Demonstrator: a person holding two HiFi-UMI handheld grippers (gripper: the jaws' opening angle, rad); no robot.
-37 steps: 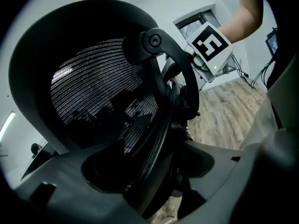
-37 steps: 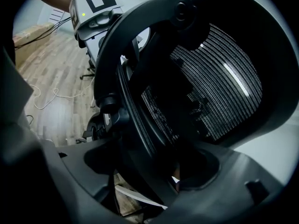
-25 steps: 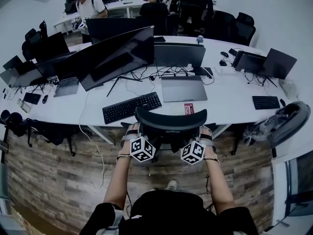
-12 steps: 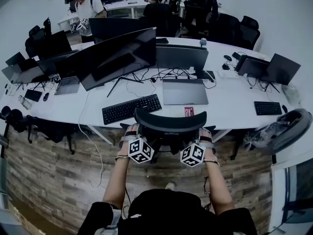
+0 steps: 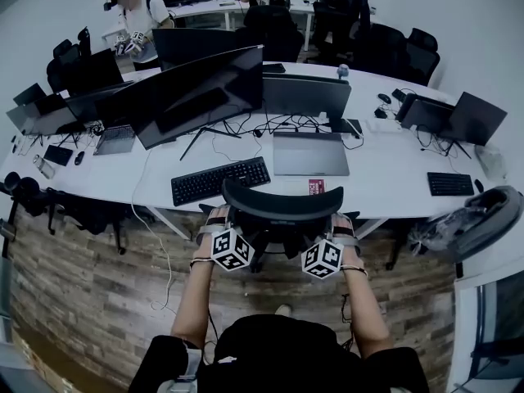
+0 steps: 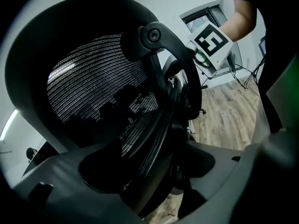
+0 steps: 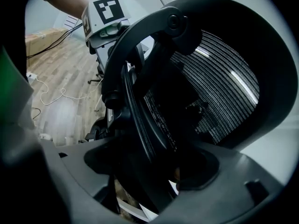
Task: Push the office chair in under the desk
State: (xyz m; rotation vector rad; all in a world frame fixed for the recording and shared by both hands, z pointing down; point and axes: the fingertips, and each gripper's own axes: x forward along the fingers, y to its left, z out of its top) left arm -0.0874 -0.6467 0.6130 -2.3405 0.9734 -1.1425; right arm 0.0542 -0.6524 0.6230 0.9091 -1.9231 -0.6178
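The black mesh office chair (image 5: 282, 205) stands at the front edge of the long white desk (image 5: 385, 182), its curved top rail just short of the keyboard (image 5: 219, 180). My left gripper (image 5: 219, 219) is shut on the left edge of the backrest (image 6: 93, 92), and my right gripper (image 5: 342, 223) is shut on the right edge (image 7: 219, 92). In each gripper view the backrest frame runs between the jaws, with my left gripper (image 6: 154, 171) and right gripper (image 7: 149, 171) straddling it. The seat and base are hidden below the backrest.
Monitors (image 5: 201, 92), a closed laptop (image 5: 309, 152) and cables crowd the desk. A grey chair (image 5: 471, 219) stands to the right and dark chairs (image 5: 82, 211) to the left. Wooden floor (image 5: 90, 301) lies behind. Two people work at far desks.
The chair and both grippers have edged slightly forward toward the desk. Both grips on the backrest are unchanged.
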